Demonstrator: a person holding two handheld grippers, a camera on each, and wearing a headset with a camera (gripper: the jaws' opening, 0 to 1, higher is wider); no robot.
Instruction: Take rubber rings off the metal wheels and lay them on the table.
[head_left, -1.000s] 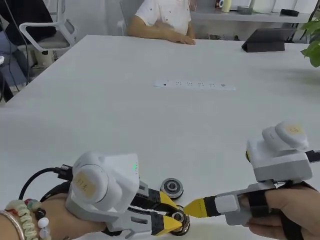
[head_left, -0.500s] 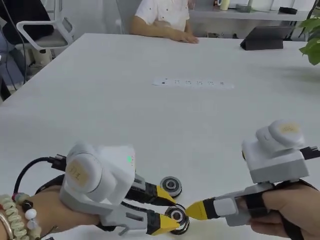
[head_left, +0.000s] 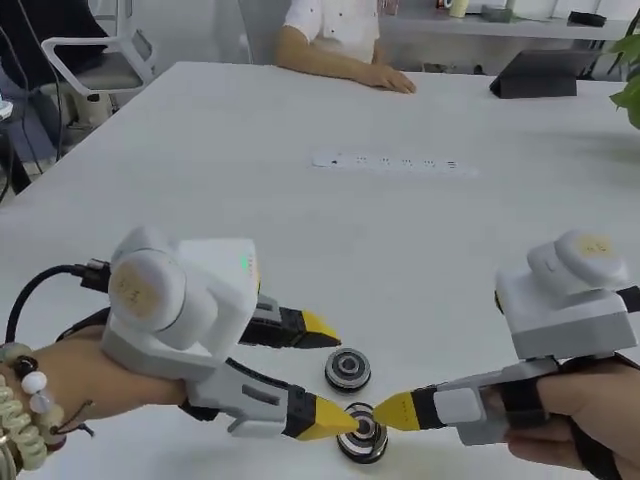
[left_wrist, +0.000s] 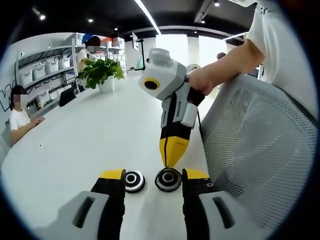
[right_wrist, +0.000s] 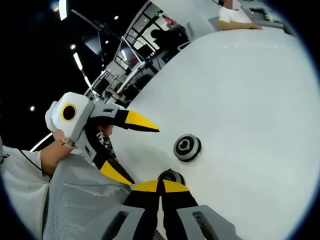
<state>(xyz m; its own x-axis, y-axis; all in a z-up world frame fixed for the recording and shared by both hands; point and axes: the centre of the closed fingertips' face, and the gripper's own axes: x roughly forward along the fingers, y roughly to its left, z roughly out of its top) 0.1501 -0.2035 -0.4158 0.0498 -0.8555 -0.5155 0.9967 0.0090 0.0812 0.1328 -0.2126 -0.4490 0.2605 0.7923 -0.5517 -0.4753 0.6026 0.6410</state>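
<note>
Two metal wheels with black rubber rings lie flat near the table's front edge: a far wheel (head_left: 347, 368) (left_wrist: 134, 181) (right_wrist: 187, 147) and a near wheel (head_left: 362, 433) (left_wrist: 168, 179) (right_wrist: 171, 176). My left gripper (head_left: 332, 375) (left_wrist: 154, 176) (right_wrist: 143, 156) is wide open, and its yellow tips straddle both wheels, the lower tip touching the near one. From the opposite side my right gripper (head_left: 393, 413) (left_wrist: 172, 154) (right_wrist: 160, 186) is shut, its pointed tip against the near wheel's rim. I cannot tell whether it pinches the ring.
A white power strip (head_left: 393, 162) lies mid-table. At the far edge a person (head_left: 345, 40) sits with a hand on the table. A dark tablet (head_left: 533, 77) stands at the back right and a mesh chair (left_wrist: 250, 150) is close behind the table's near edge.
The left gripper's jaws have spread much wider; its upper tip has gone from beside the near wheel to beyond the far wheel. The right gripper's tip stays at the near wheel.
</note>
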